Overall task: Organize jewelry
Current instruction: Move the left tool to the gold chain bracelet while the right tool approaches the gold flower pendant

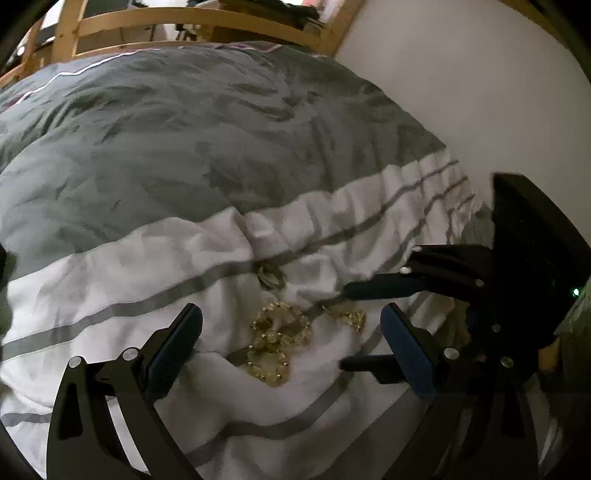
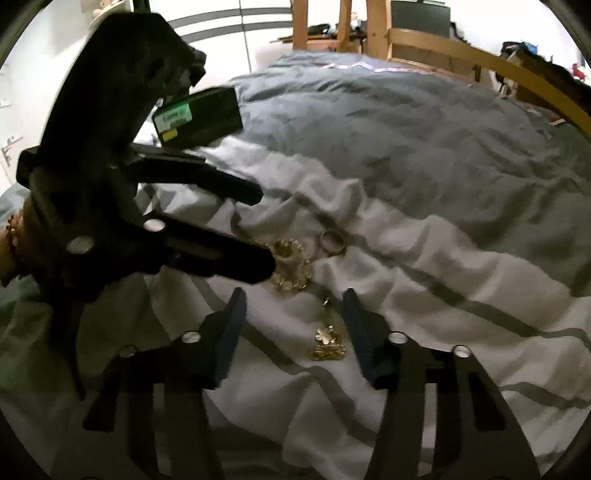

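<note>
Jewelry lies on the white striped part of a duvet. A gold beaded bracelet [image 1: 279,341] [image 2: 291,264] sits between my left gripper's [image 1: 291,339] open fingers. A silver ring [image 1: 271,277] [image 2: 333,240] lies just beyond it. A gold chain with a flower charm [image 1: 351,318] [image 2: 328,341] lies between my right gripper's [image 2: 293,325] open fingers. In the left wrist view my right gripper [image 1: 345,326] reaches in from the right, open. In the right wrist view my left gripper [image 2: 264,229] reaches in from the left, open, its lower finger by the bracelet.
A dark box with a green label [image 2: 199,118] lies on the bed behind the left gripper. The grey and white duvet [image 1: 184,147] covers the bed. A wooden bed frame [image 1: 177,22] stands at the far end. A white wall [image 1: 461,92] is at the right.
</note>
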`<control>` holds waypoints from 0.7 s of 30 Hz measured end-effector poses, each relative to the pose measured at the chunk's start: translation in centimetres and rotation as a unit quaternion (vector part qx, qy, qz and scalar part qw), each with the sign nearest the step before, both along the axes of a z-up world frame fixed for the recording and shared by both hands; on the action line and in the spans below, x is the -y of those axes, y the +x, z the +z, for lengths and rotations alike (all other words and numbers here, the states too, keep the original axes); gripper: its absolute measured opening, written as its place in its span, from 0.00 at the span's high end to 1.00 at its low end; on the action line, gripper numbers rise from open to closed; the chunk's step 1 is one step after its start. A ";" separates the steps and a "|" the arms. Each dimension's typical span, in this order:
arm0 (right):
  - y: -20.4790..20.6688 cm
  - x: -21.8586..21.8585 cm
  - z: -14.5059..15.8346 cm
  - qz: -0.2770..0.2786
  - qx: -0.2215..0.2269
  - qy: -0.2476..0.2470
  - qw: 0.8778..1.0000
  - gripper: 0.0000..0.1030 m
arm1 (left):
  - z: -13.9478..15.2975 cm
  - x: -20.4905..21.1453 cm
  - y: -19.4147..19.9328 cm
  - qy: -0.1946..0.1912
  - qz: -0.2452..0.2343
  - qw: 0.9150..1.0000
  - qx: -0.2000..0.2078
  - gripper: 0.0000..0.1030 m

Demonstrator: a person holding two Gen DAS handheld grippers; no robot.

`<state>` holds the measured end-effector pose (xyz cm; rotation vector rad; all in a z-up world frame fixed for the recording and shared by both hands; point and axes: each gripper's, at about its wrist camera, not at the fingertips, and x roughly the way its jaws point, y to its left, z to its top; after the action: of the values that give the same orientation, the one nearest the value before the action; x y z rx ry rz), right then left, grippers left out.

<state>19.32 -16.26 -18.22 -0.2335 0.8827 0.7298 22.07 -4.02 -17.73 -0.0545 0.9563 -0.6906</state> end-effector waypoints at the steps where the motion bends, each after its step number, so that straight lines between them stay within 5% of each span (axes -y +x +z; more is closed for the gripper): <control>1: 0.2 0.0 -0.5 -0.003 -0.010 -0.009 1.000 0.52 | -0.1 0.2 -0.1 0.001 -0.005 1.000 -0.001 0.08; 9: 1.6 1.5 -1.2 -0.033 -0.062 -0.005 0.998 0.63 | -1.0 1.0 -0.3 0.018 -0.029 0.999 -0.010 0.12; 12: 1.6 1.5 -1.3 -0.030 -0.064 -0.016 0.997 0.67 | -1.1 0.8 -0.3 0.003 -0.038 0.999 -0.022 0.27; 14: 1.6 1.0 -1.5 -0.023 -0.069 -0.032 0.997 0.73 | -1.9 1.2 -0.1 0.031 -0.036 0.998 -0.036 0.38; 18: 1.6 1.5 -1.6 -0.025 -0.068 -0.041 0.996 0.78 | -1.9 1.4 -0.3 0.051 -0.036 0.998 -0.028 0.45; 21: 1.7 1.4 -1.5 -0.028 -0.064 -0.044 0.997 0.82 | -1.4 1.5 -0.6 0.045 -0.041 0.998 -0.016 0.68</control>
<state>20.99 -17.70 -19.70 -0.2415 1.0406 0.6596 21.52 -5.48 -19.12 0.0532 1.0238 -0.7241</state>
